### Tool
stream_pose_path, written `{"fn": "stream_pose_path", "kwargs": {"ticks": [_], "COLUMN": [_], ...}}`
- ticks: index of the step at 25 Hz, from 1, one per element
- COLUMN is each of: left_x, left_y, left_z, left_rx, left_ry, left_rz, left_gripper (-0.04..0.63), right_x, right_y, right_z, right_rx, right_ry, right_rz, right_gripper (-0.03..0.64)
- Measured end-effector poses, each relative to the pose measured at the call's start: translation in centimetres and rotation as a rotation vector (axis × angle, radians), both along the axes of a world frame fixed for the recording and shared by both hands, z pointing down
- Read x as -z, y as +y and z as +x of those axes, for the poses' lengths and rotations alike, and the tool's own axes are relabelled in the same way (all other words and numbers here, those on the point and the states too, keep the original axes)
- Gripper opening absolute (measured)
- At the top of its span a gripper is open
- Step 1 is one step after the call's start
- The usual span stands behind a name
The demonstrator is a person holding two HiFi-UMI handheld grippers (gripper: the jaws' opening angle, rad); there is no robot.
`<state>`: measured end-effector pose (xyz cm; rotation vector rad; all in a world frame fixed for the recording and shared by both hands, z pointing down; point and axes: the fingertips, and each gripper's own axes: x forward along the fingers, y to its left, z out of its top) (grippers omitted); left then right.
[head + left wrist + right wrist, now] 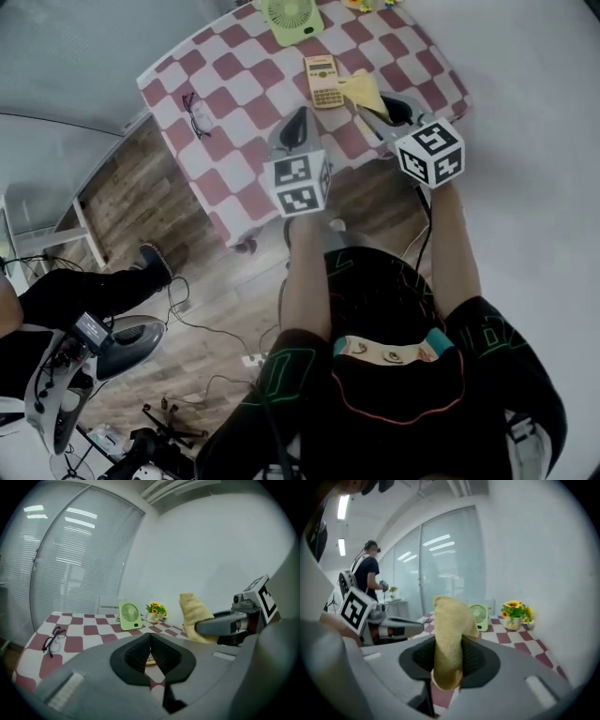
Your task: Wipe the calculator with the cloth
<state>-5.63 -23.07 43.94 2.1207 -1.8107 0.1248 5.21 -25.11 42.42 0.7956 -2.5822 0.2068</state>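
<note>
A tan calculator lies flat on the checkered table, near its far side. A yellow cloth hangs just right of it, pinched in my right gripper. In the right gripper view the cloth stands up between the shut jaws of the right gripper. My left gripper hovers in front of the calculator, jaws shut and empty. In the left gripper view the left gripper's tips touch, and a sliver of the calculator shows through the gap below them.
A green desk fan and a small pot of yellow flowers stand at the table's far edge. Glasses lie on the left part. Another person stands in the background beyond the table. Cables and gear lie on the wooden floor.
</note>
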Motion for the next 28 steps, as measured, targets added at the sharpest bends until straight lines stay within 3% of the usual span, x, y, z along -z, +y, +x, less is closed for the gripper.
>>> {"fn": "stream_pose_path", "kwargs": {"ticks": [5, 11, 18, 28], "left_x": [3.0, 7.2, 11.2, 13.2], "left_y": [1.6, 2.0, 1.9, 1.4], "left_z": [2.5, 2.6, 1.9, 2.5], "left_rx": [-0.026, -0.038, -0.018, -0.031], "left_ry": [-0.035, -0.092, -0.13, -0.153], "left_rz": [0.027, 0.106, 0.199, 0.214], "left_gripper": [0.009, 0.009, 0.009, 0.009], "right_x": [5.1, 7.7, 11.1, 13.3], "right_y": [0.3, 0.3, 0.3, 0.4], "right_z": [5.7, 10.1, 10.9, 11.6], "right_rx": [-0.232, -0.386, -0.393, -0.376], "right_ry": [-0.251, -0.303, -0.331, -0.333], "right_rz": [-0.017, 0.023, 0.162, 0.236], "right_gripper": [0.114, 0.114, 0.114, 0.114]}}
